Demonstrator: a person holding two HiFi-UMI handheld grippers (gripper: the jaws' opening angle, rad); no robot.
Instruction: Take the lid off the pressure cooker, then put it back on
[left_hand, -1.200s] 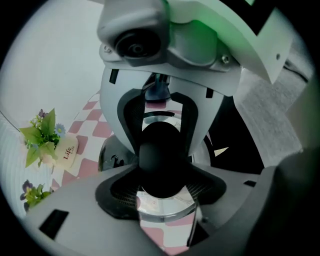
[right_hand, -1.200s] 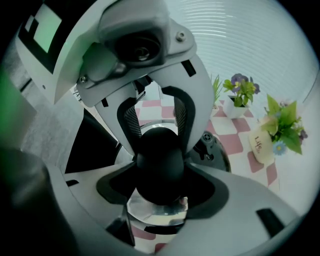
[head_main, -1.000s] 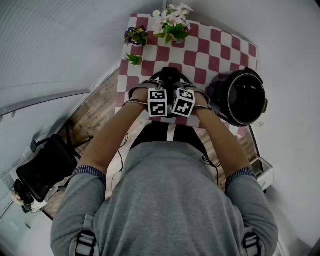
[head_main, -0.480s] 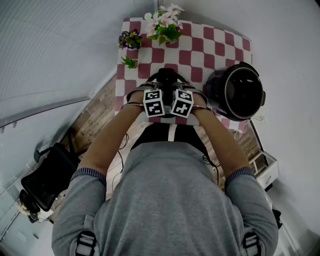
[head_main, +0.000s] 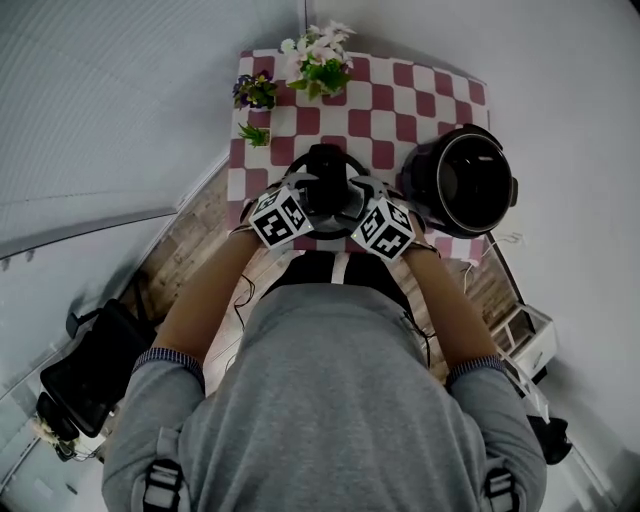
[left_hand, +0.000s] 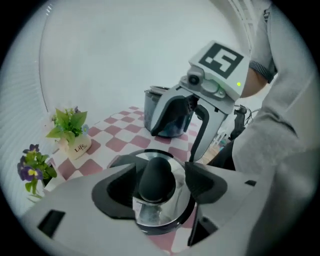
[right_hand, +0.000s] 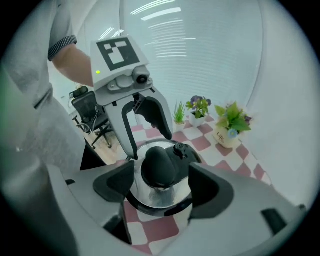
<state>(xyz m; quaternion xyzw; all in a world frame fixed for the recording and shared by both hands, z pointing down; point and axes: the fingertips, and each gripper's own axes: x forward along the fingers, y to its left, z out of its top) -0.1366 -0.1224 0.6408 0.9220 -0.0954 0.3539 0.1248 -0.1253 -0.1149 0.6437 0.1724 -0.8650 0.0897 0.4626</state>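
Lid (head_main: 323, 172) lies knob-up on checked table (head_main: 400, 95), at 9 o'clock of the open cooker pot (head_main: 462, 180); left gripper (left_hand: 160, 185) at 7 o'clock and right gripper (right_hand: 160, 185) at 5 o'clock hang over it, jaws spread, just been opening, knob (left_hand: 156, 176) between both pairs, untouched.

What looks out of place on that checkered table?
Only the lid: it lies on the checked tablecloth, apart from the pressure cooker, which stands open at the right. The flower pots stand upright; nothing looks spilled or damaged.
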